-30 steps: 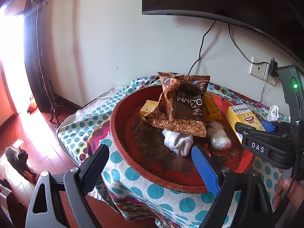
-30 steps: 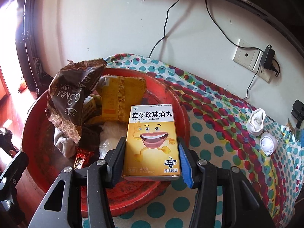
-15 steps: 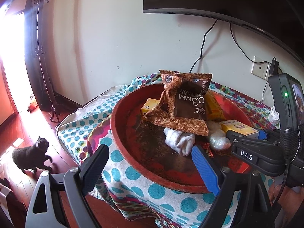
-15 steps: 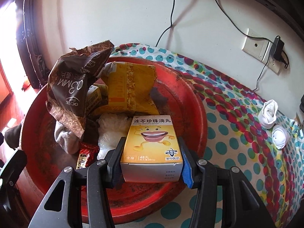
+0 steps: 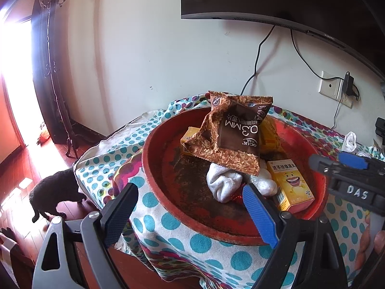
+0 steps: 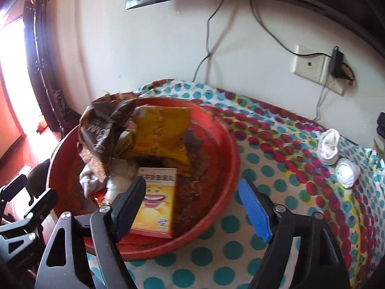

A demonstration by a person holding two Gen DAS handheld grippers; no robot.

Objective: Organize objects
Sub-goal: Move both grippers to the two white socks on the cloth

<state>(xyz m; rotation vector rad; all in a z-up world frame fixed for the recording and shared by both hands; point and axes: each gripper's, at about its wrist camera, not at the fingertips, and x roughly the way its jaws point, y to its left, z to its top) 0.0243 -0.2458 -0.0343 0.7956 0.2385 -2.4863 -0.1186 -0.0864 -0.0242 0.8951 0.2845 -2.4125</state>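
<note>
Right tool [image 6: 192, 207]: jaws opening wide, nothing pressed between the pads; "DAS" reads on its body in the left view.
Left tool [image 5: 190, 214]: jaws spread wide and empty, poised at the basin's near rim.
Yellow box [image 6: 156, 202]: lies flat in the red basin [image 6: 223, 192] by the near rim, partly behind the right tool's left finger, clear of the blue pad; smiling cartoon face and Chinese print, small text too fine to read.
Brown bag [image 5: 233, 134]: "0.3MM" and "OCAK" upside down, propped over a white sock [image 5: 223, 185].
Screen [image 5: 288, 2]: small logo on the bezel, unclear.
Worktop [image 6: 288, 168]: dotted cloth, open stretch right of the basin; two white socks [image 6: 336, 159] near the far right edge.
Floor: dark cat [image 5: 55, 192] below the cloth's left edge.
</note>
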